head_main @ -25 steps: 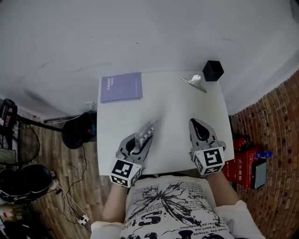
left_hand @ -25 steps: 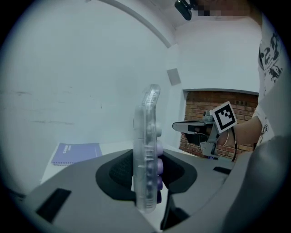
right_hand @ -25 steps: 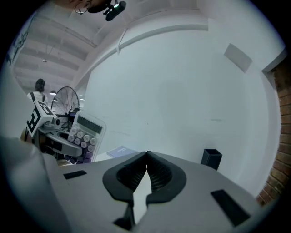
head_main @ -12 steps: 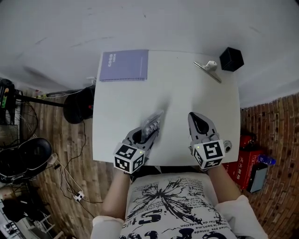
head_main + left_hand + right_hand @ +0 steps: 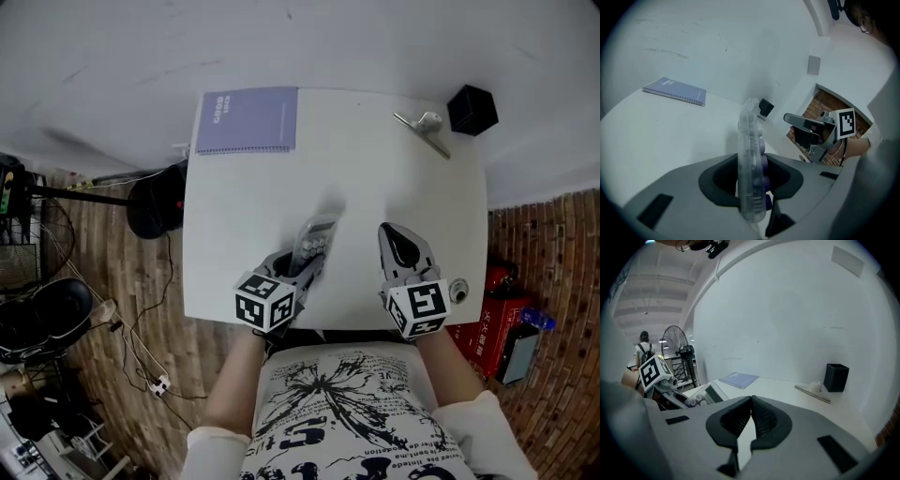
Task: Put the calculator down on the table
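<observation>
The calculator (image 5: 315, 246) is clear plastic with purple keys and a display. My left gripper (image 5: 298, 270) is shut on its near end, low over the white table (image 5: 234, 216) close to the front edge. I cannot tell whether it touches the table. In the left gripper view the calculator (image 5: 750, 154) stands edge-on between the two pads. My right gripper (image 5: 392, 234) hovers beside it on the right, shut with nothing in it, its pads meeting (image 5: 751, 401). The right gripper view shows the calculator (image 5: 704, 394) face up at the left.
A purple spiral notebook (image 5: 246, 120) lies at the table's far left corner. A black box (image 5: 472, 110) and a silver clip-like tool (image 5: 424, 131) sit at the far right corner. A fan and cables stand on the floor to the left; a red box (image 5: 487, 342) is on the right.
Both grippers have come down toward the table near its front edge. The left one has rolled with the calculator, so its keyed face now shows from above.
</observation>
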